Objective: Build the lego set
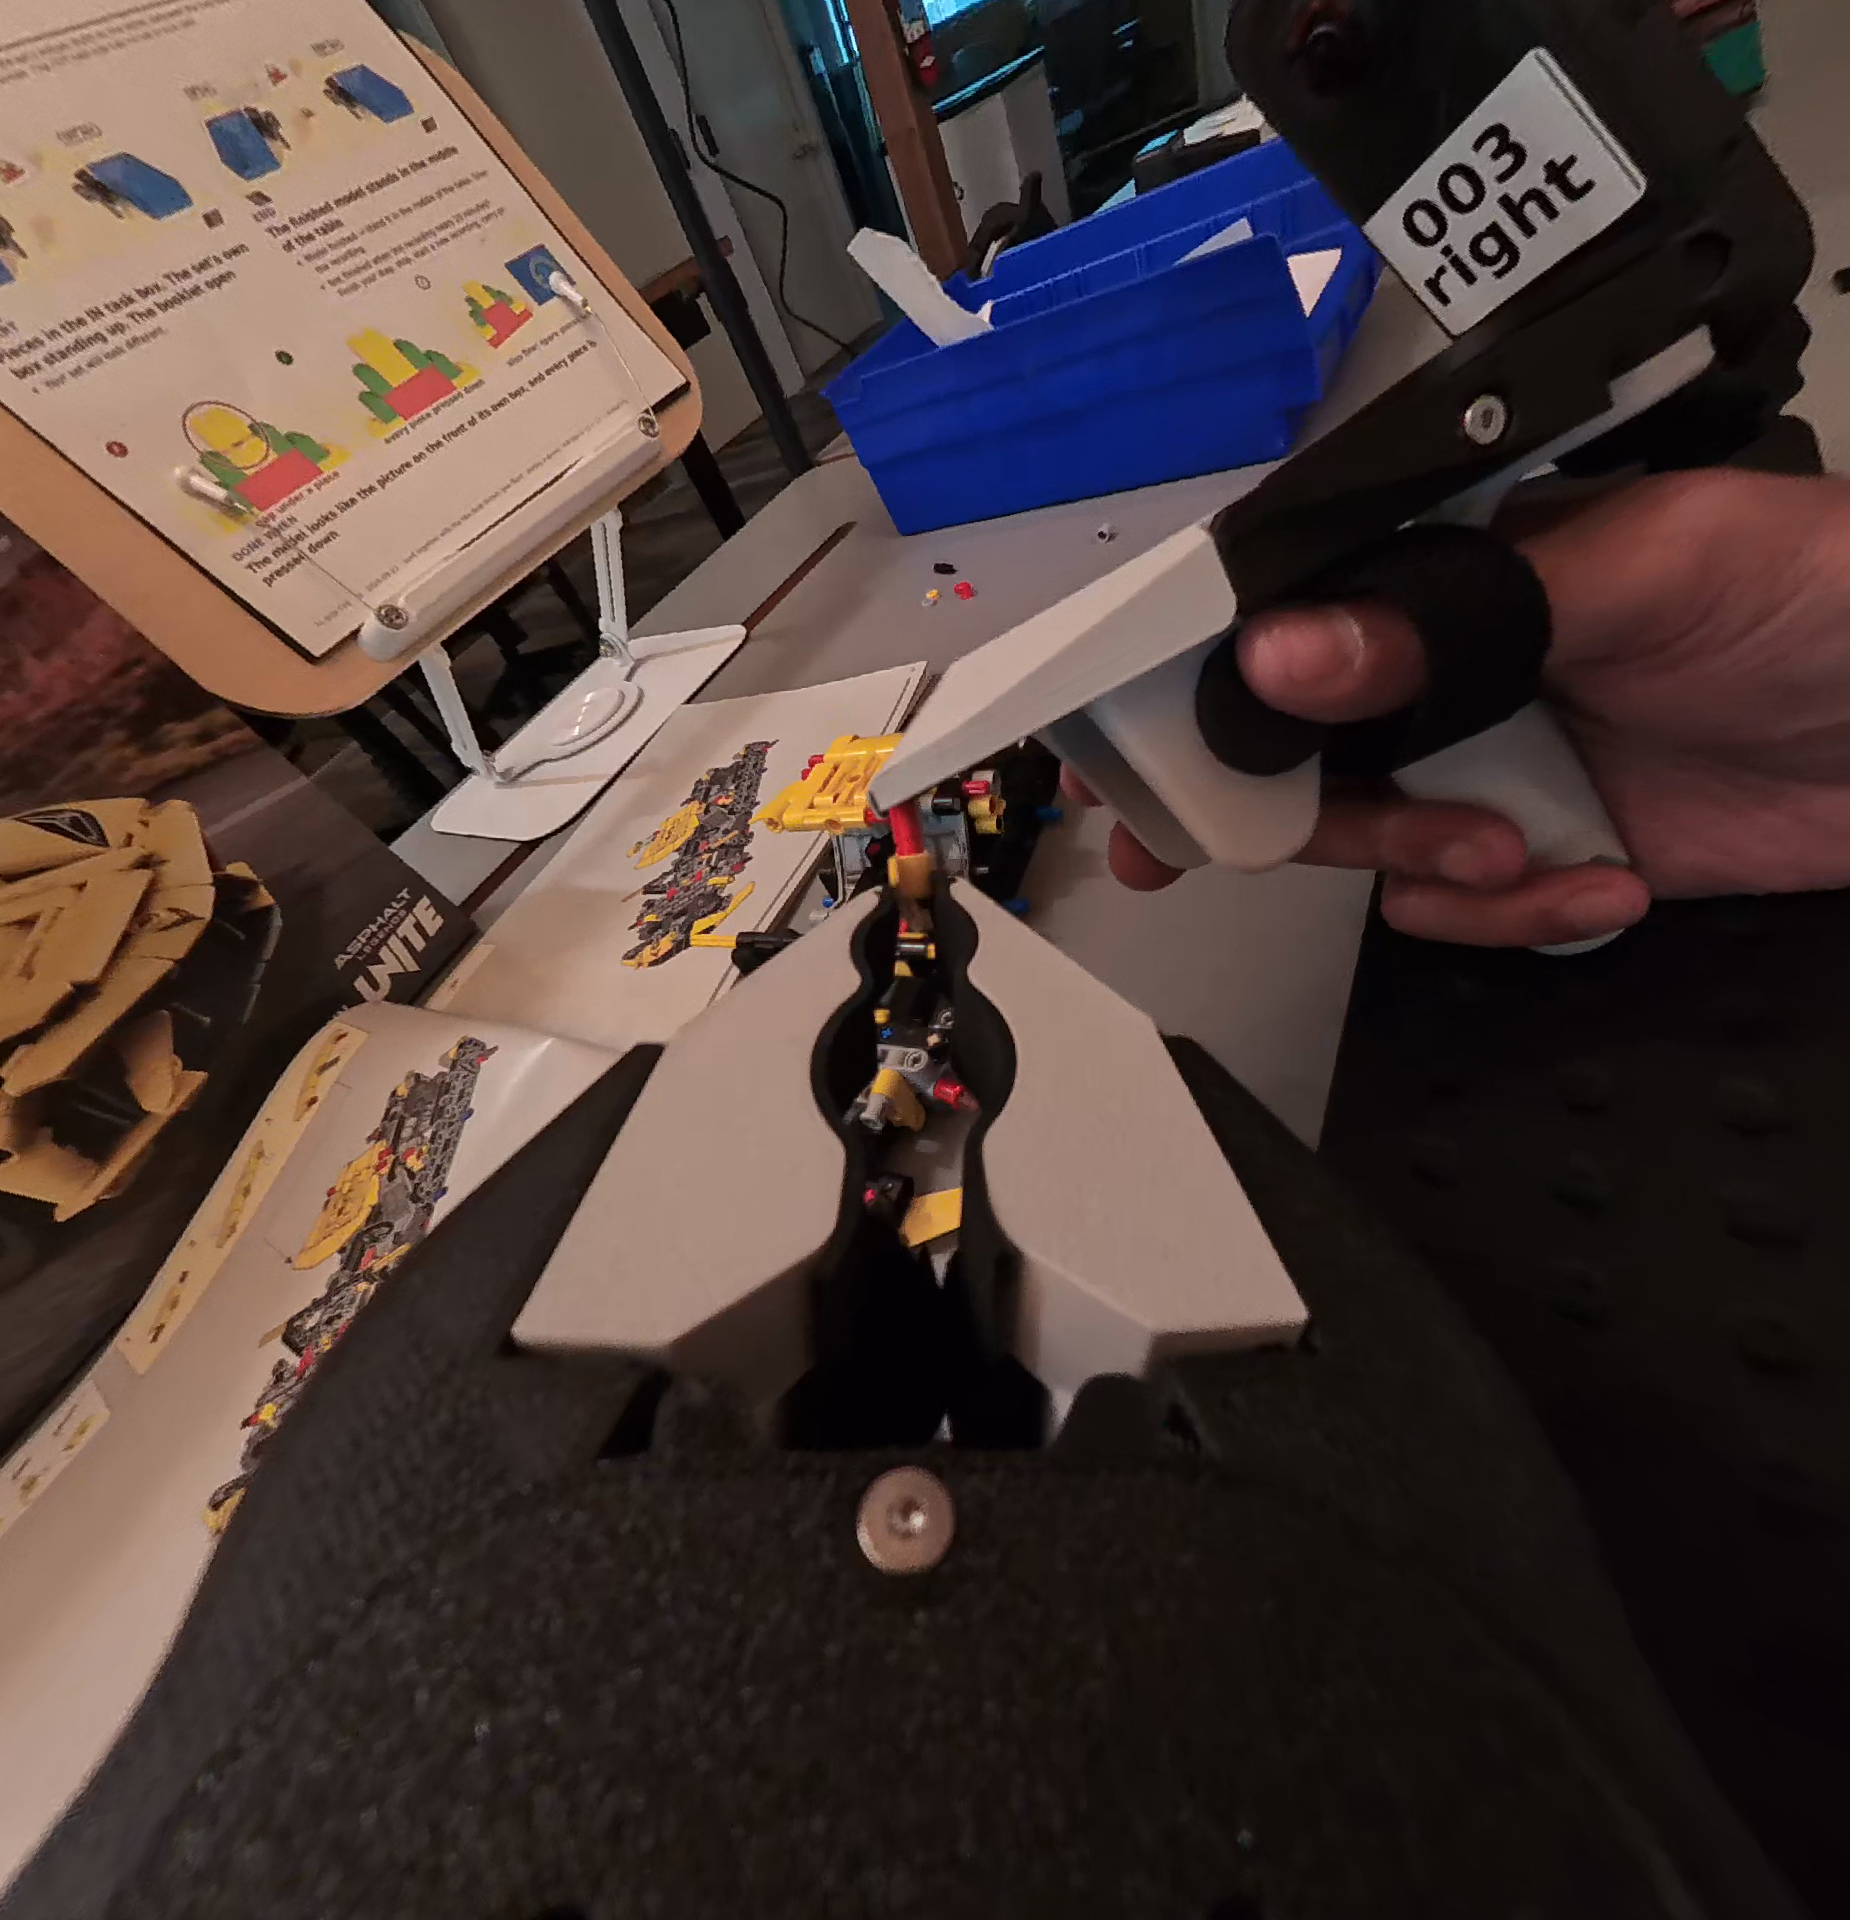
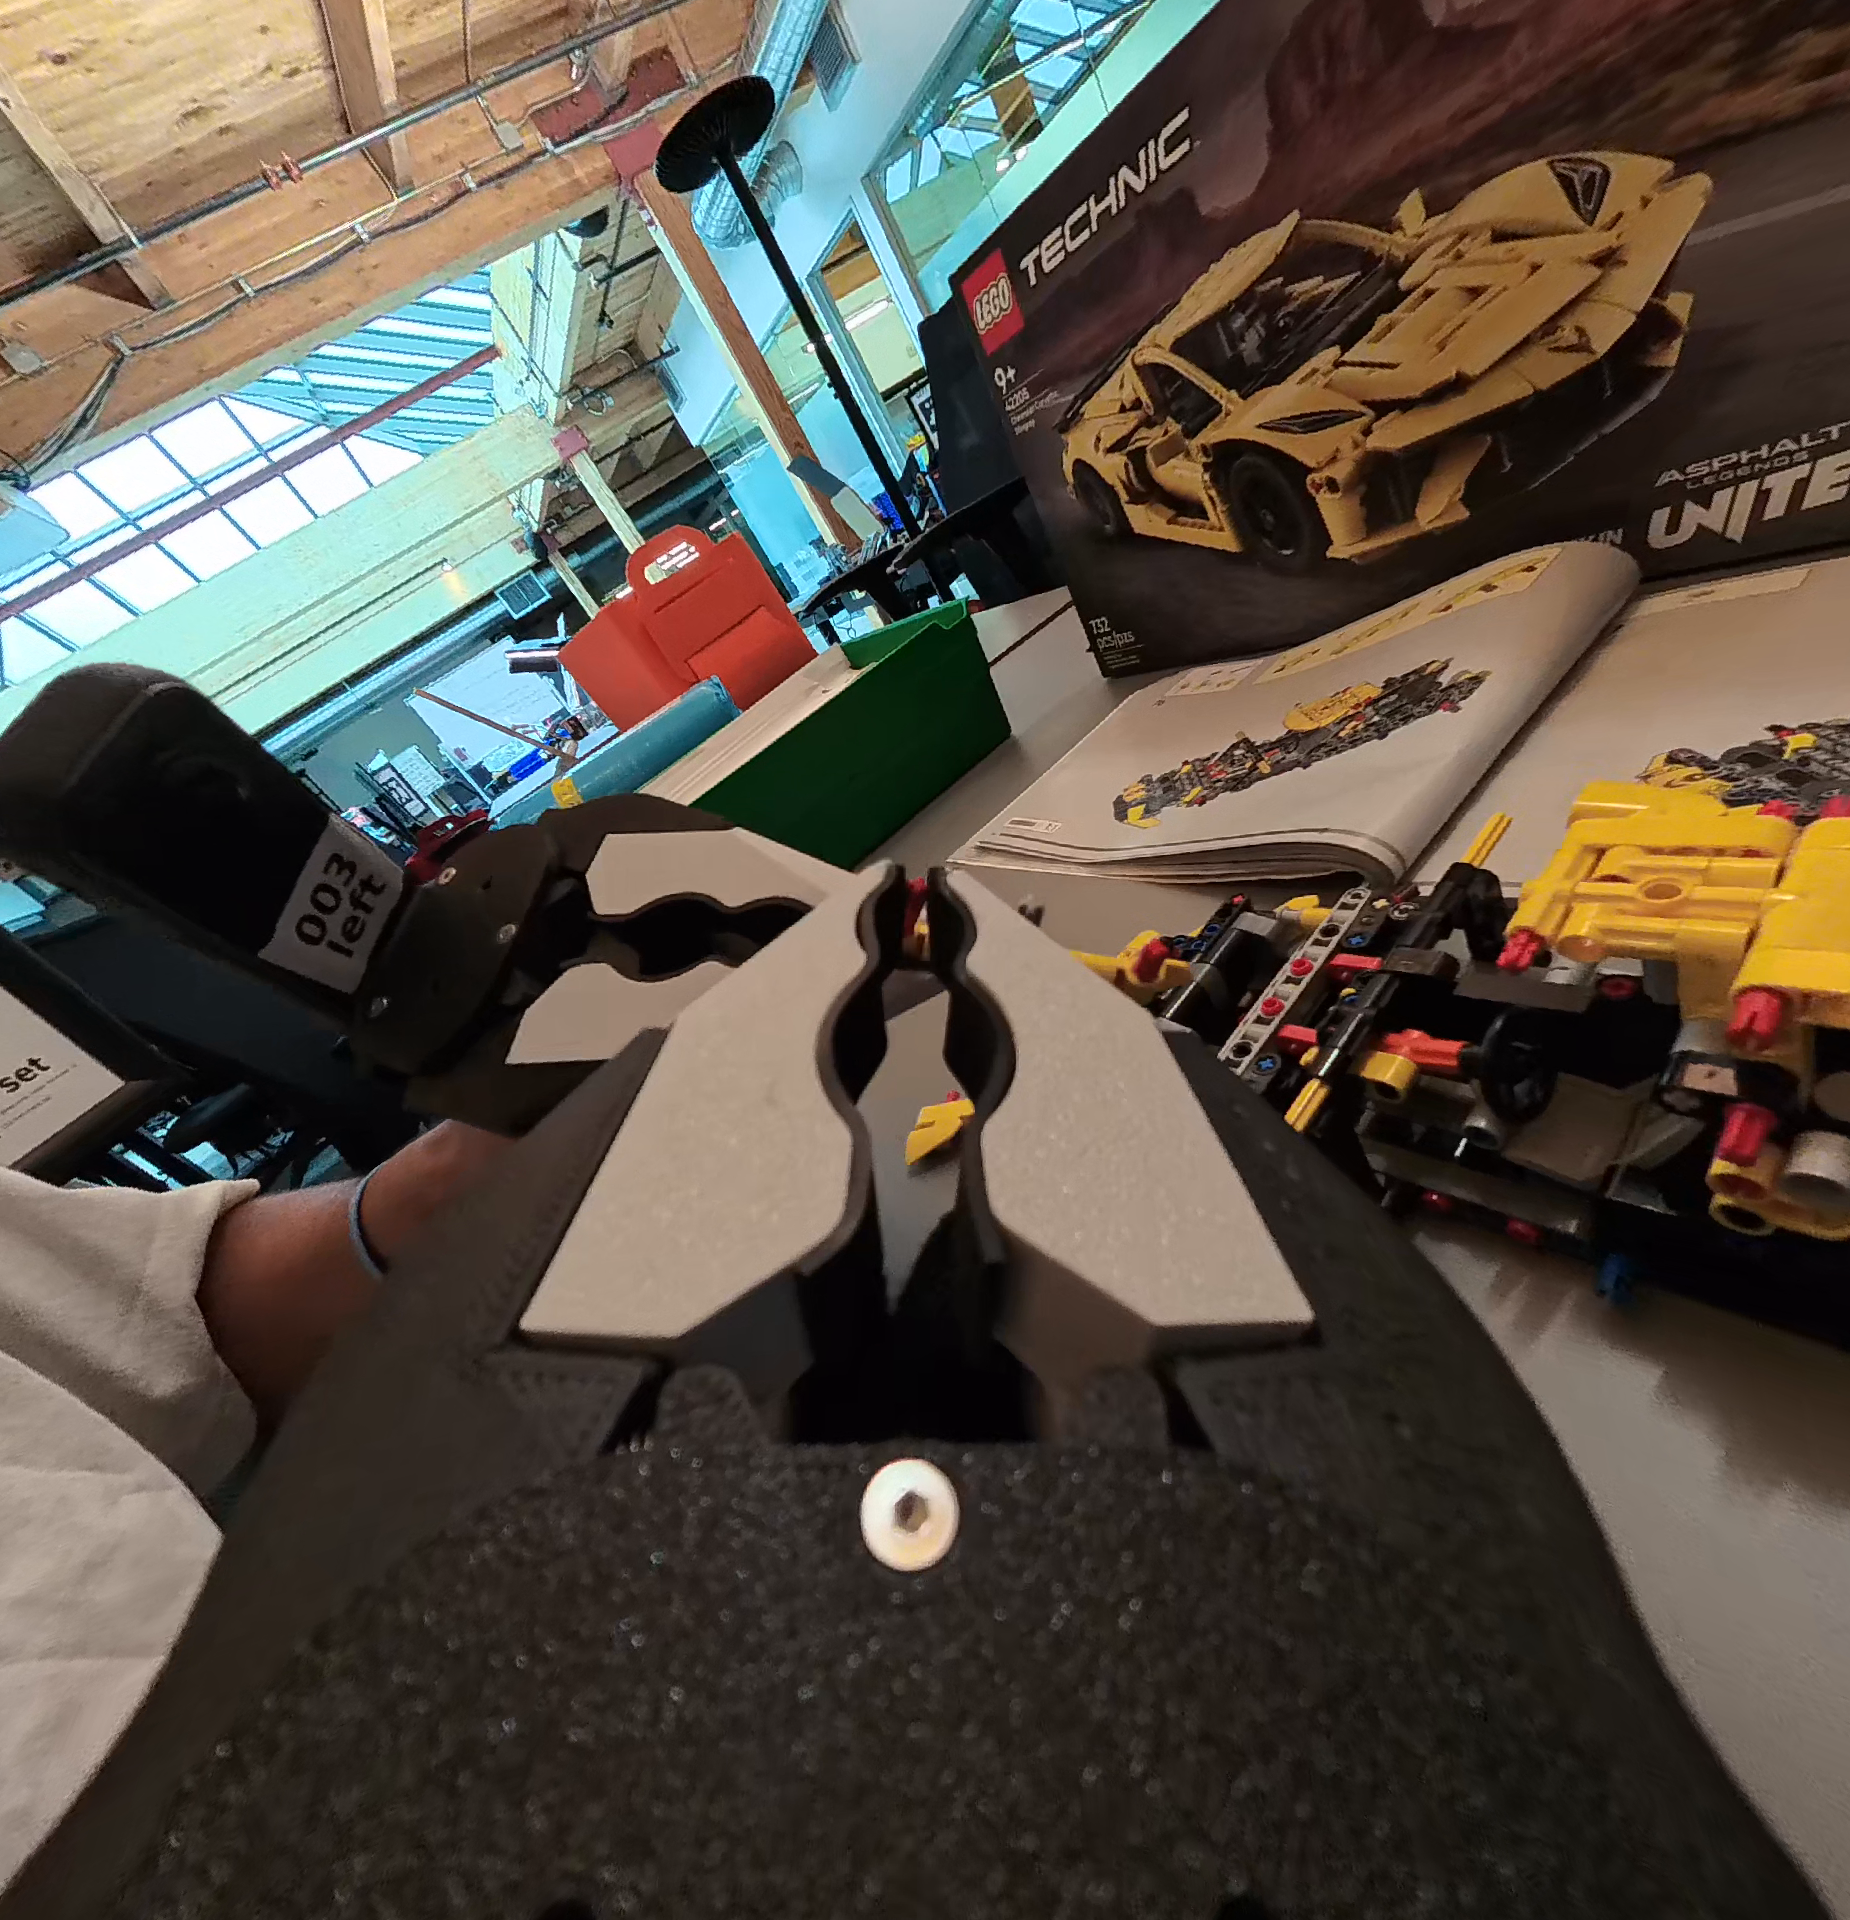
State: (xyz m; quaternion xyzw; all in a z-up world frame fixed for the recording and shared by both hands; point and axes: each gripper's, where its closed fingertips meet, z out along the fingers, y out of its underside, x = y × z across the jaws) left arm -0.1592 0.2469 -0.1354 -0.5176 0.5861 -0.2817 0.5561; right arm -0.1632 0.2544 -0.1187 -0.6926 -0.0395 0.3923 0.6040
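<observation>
The right gripper (image 2: 923,902) pinches a small red piece (image 2: 916,902), mostly hidden. The left gripper (image 1: 913,896) seems closed on a red-and-yellow pin (image 1: 908,847) (tips blurred). The half-built car (image 2: 1586,1029) lies on the table (image 2: 1679,1507).

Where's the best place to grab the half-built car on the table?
Probably its low black middle frame, pinched across the narrow width from above: it lies flat, while the yellow block at one end looks bulky and knobbly.
</observation>
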